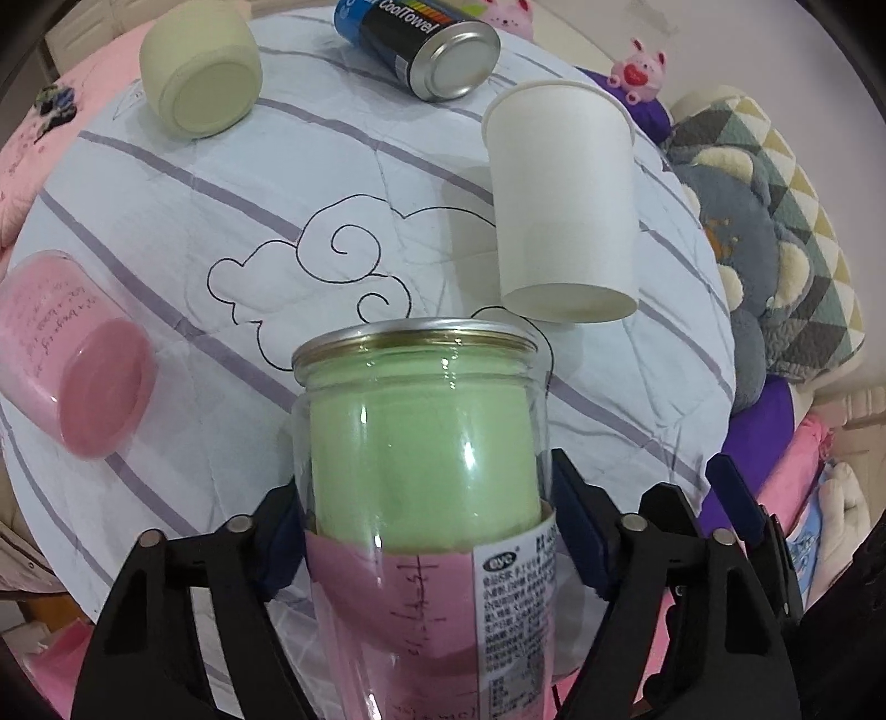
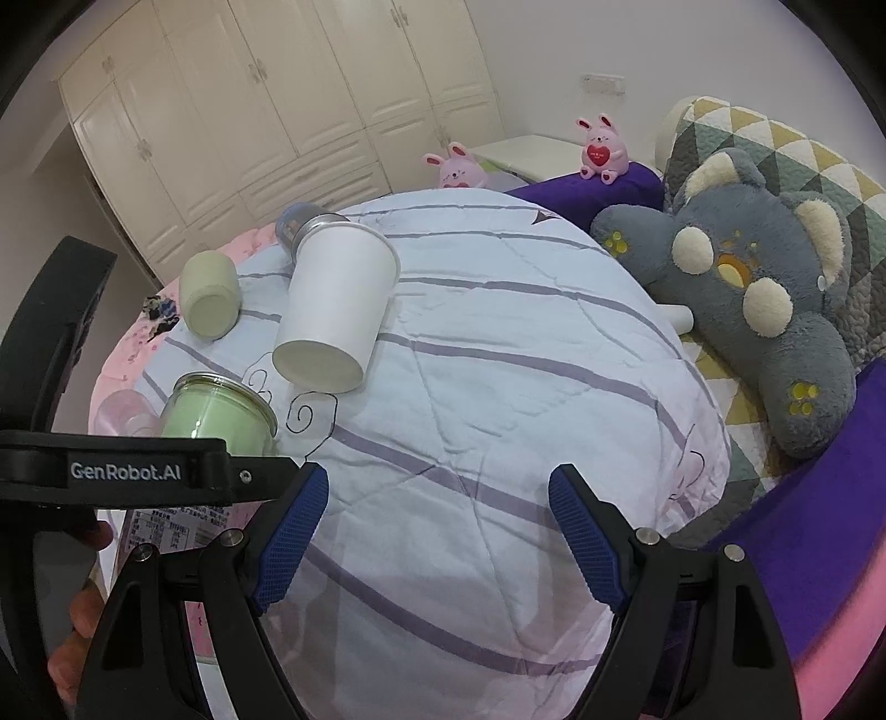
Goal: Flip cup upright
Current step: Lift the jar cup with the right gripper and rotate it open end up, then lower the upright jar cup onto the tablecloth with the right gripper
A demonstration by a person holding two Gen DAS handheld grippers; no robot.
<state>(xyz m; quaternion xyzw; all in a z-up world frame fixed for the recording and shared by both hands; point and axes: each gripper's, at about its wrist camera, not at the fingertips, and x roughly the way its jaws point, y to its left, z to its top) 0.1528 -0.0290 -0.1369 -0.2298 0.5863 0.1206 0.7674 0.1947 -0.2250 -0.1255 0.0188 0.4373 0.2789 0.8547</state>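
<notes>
My left gripper (image 1: 423, 531) is shut on a clear jar (image 1: 421, 443) with a green towel inside, a pink label and a metal rim; the jar is held off the quilt, tilted away from me. It also shows in the right wrist view (image 2: 219, 418) at the left. A white paper cup (image 1: 562, 199) lies on its side on the quilt just beyond the jar, base toward me; it also shows in the right wrist view (image 2: 338, 307). My right gripper (image 2: 437, 531) is open and empty above the quilt.
On the striped quilt (image 1: 232, 210) lie a cream cup (image 1: 202, 75), a black can (image 1: 421, 47) and a pink jar (image 1: 72, 354), all on their sides. A grey plush toy (image 2: 758, 293) and a triangle-patterned pillow (image 2: 775, 144) lie at the right. Wardrobes (image 2: 266, 94) stand behind.
</notes>
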